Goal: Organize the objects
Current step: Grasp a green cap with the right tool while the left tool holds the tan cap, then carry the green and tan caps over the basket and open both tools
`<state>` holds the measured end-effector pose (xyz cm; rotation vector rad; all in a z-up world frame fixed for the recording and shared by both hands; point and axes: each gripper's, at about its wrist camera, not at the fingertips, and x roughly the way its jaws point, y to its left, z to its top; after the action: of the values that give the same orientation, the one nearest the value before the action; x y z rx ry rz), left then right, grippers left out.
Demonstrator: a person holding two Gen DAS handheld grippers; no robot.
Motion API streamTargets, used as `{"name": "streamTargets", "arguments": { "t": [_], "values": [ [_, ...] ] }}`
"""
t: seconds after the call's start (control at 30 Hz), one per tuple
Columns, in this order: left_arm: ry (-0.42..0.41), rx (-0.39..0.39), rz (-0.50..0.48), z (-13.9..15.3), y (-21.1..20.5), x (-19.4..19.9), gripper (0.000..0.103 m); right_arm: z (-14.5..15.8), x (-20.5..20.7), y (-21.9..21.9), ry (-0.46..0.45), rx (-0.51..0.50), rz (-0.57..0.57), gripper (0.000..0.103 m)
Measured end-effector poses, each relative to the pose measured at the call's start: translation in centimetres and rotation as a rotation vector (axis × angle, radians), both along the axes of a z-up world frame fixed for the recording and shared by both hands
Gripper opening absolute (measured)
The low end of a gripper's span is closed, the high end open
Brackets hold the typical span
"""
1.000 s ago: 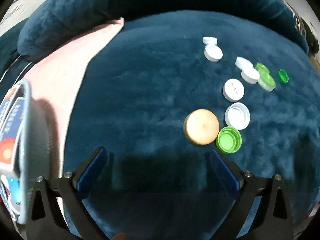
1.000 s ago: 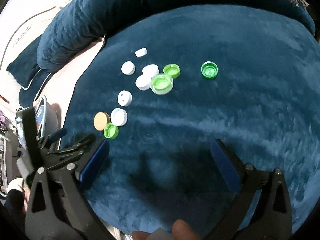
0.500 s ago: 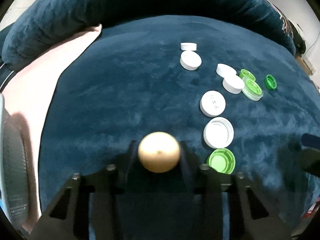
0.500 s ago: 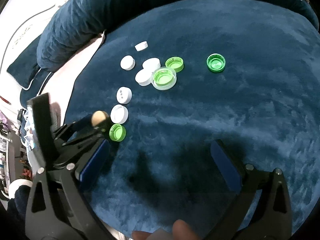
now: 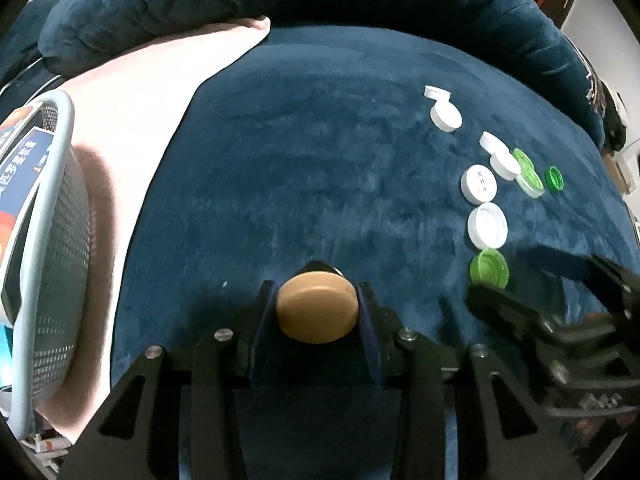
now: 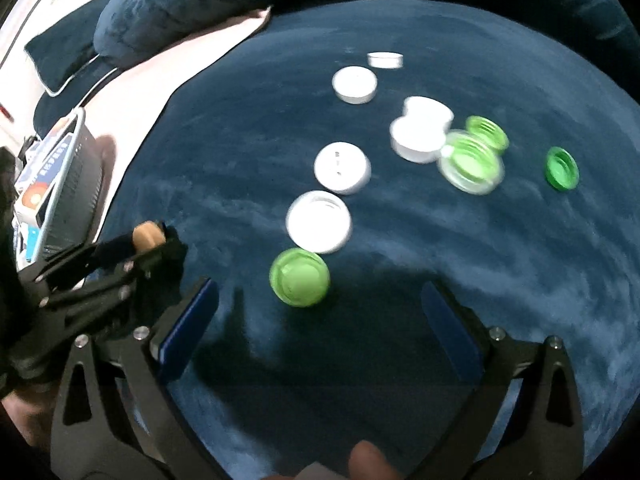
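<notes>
Left hand-held gripper [image 5: 318, 312] is clamped on the tan cap [image 5: 317, 312], held just above the blue cushion [image 5: 300, 160], w/ a mesh basket [image 5: 60, 240] off to its left. Right hand-held gripper [image 6: 316, 328] is wide open w/ nothing in it, right behind the light green cap [image 6: 299, 277]. Beyond that: white caps, incl. an upturned white cap [image 6: 319, 221], plus more green caps, incl. a dark green cap [image 6: 562, 169] apart at far right.

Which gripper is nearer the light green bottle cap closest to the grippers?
Right. The open right gripper hangs just short of the light green bottle cap, which lies ahead between its fingers. The left gripper, shut on the tan round cap, sits off to the cap's left.
</notes>
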<state>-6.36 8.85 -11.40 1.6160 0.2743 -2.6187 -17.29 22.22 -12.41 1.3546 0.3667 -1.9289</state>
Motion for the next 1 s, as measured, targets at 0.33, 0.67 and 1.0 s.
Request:
{"name": "streamTargets", "arguments": {
  "t": [0.33, 0.67, 1.0],
  "values": [
    [0.016, 0.055, -0.004, 0.6, -1.2, 0.8, 0.041, 1.0, -0.6, 0.8, -0.021, -0.028, -0.035, 0.031],
    [0.109, 0.113, 0.002, 4.5, -1.7, 2.5, 0.041, 5.7, 0.4, 2.4, -0.025, -0.158, -0.054, 0.031],
    [0.218, 0.130, 0.154, 10.2, -7.6, 6.6, 0.041, 9.0, 5.1, -1.6, 0.012, -0.214, 0.057, 0.031]
  ]
}}
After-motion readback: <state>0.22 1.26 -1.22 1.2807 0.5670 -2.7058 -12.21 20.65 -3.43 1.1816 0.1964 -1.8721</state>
